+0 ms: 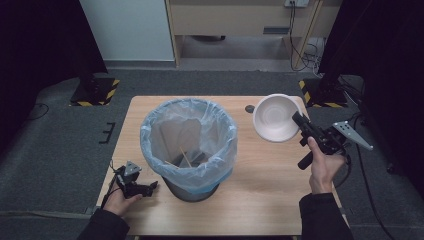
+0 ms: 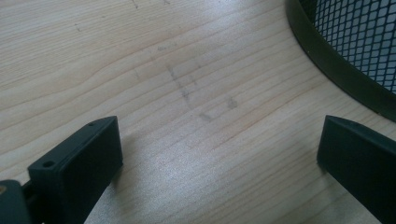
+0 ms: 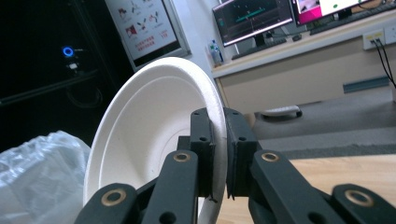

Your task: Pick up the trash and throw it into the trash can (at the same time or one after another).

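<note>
The right gripper [image 1: 298,120] has its jaws clenched on the rim of a white paper bowl [image 1: 274,118], which is held tilted in the air above the far right part of the wooden surface [image 1: 265,185], just beside the bin [image 1: 189,144] but not yet over its mouth. The bin is a mesh basket lined with a pale blue bag, and a few thin sticks already lie inside it. Judging by this, the pick-up is done; carrying the bowl over the bin and letting it drop is left. The left gripper [image 1: 150,187] rests low on the surface near the bin's base, its jaws released and wide apart with nothing between them. A small dark round thing [image 1: 249,108] lies near the far edge, too small to identify. The bin's bottom is mostly hidden by the bag, and whether the bowl holds anything cannot be told.
</note>
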Tool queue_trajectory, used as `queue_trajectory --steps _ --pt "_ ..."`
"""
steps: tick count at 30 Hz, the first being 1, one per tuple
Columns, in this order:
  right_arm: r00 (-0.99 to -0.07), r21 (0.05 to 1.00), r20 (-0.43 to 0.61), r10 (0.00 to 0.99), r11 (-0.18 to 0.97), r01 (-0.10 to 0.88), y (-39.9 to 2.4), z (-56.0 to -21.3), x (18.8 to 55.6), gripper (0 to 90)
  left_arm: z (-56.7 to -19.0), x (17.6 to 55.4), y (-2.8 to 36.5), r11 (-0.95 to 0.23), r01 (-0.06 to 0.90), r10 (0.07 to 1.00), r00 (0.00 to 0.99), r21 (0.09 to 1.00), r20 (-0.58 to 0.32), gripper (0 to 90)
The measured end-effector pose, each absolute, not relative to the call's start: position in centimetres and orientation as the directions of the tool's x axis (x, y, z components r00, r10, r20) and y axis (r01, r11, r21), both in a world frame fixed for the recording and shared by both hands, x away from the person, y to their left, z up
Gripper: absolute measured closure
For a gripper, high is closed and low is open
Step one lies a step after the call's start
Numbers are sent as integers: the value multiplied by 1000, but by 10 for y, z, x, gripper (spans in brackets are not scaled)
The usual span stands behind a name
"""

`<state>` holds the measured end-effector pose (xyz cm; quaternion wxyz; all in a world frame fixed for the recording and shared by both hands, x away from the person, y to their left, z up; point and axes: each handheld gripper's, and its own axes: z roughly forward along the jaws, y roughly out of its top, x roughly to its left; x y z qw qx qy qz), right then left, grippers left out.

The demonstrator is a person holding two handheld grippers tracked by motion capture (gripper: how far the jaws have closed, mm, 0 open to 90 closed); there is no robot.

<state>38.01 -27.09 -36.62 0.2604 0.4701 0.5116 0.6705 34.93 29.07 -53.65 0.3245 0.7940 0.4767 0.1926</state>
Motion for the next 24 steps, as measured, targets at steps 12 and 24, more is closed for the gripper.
queue_trajectory --steps 12,24 --pt "-467 930 351 812 -359 76 -266 -346 370 841 -537 349 291 -335 632 882 471 699 -4 0" --pt "-493 929 341 800 -368 46 -262 -333 367 841 -536 349 291 -335 632 882 471 699 -4 0"
